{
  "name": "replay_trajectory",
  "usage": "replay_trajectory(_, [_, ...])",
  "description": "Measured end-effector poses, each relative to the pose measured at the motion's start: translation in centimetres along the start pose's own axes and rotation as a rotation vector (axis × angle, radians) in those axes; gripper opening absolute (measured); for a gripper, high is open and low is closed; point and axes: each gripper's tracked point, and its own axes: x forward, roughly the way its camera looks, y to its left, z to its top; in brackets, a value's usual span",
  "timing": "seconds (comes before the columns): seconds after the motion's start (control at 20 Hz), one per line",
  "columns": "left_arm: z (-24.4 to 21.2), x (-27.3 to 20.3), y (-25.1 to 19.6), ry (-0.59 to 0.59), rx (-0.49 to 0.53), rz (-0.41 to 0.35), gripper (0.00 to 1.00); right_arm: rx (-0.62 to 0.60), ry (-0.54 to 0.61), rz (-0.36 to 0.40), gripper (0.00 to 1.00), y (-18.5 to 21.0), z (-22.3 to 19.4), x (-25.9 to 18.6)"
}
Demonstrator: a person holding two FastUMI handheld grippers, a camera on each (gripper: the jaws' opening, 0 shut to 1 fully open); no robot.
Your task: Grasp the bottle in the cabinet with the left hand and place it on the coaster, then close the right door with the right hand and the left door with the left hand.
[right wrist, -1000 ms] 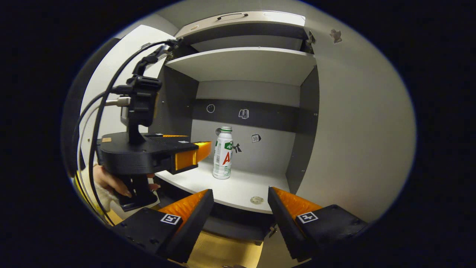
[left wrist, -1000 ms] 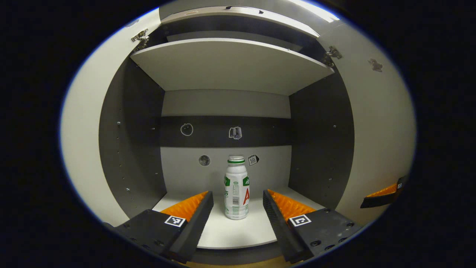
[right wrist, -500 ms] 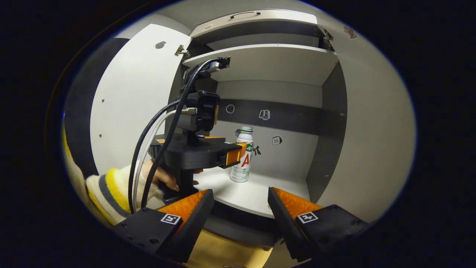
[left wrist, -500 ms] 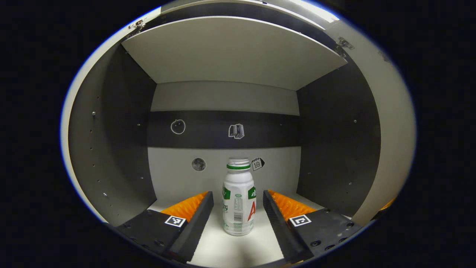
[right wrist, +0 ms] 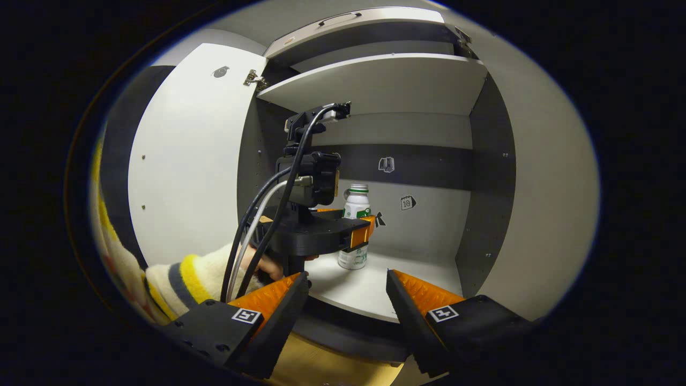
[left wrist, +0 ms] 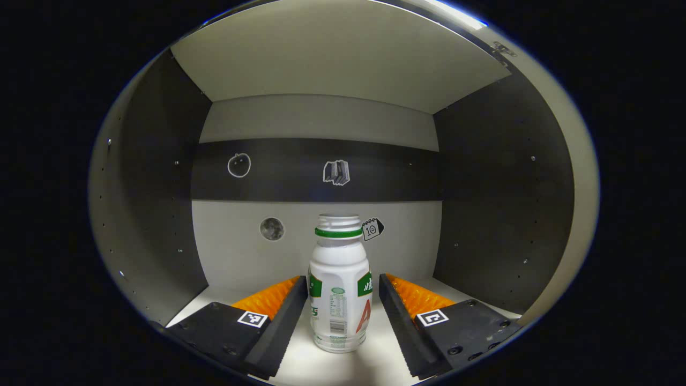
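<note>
A white bottle (left wrist: 340, 289) with a green neck band stands upright on the cabinet's lower shelf (left wrist: 370, 367). My left gripper (left wrist: 343, 287) is open, its two fingers on either side of the bottle with small gaps. In the right gripper view the bottle (right wrist: 356, 225) is partly hidden behind the left gripper (right wrist: 364, 236), held by a hand in a striped sleeve (right wrist: 193, 273). My right gripper (right wrist: 347, 281) stands open in front of the cabinet, holding nothing. The left door (right wrist: 187, 161) and right door (right wrist: 541, 187) are swung open.
An upper shelf (right wrist: 386, 83) spans the cabinet above the bottle. Dark side walls (left wrist: 498, 203) close in the compartment on both sides. Small stickers (left wrist: 336, 172) mark the back wall. A yellowish surface (right wrist: 343, 370) lies below the cabinet's front edge.
My left gripper has pushed forward into the cabinet until its fingers flank the bottle. My right gripper has shifted slightly, staying open outside the cabinet.
</note>
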Motion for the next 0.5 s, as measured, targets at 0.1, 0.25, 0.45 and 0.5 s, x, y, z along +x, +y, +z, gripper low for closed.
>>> replay_trajectory(0.1, [-0.1, 0.9, 0.1, 0.0, -0.013, 0.001, 0.86, 0.008, -0.004, -0.002, 0.97, -0.3, 0.2, 0.2])
replay_trajectory(0.25, [-0.4, 1.4, 0.0, 0.003, -0.003, -0.007, 0.86, 0.003, -0.007, 0.013, 0.97, 0.3, 0.2, 0.5])
replay_trajectory(0.45, [-0.5, 2.1, 0.2, 0.002, 0.005, -0.004, 0.84, 0.019, -0.013, 0.019, 0.96, 0.2, 0.3, 0.8])
replay_trajectory(0.5, [-0.5, 2.0, -0.1, 0.009, 0.004, -0.011, 0.78, 0.021, -0.016, 0.012, 0.97, 0.0, 0.4, 0.9])
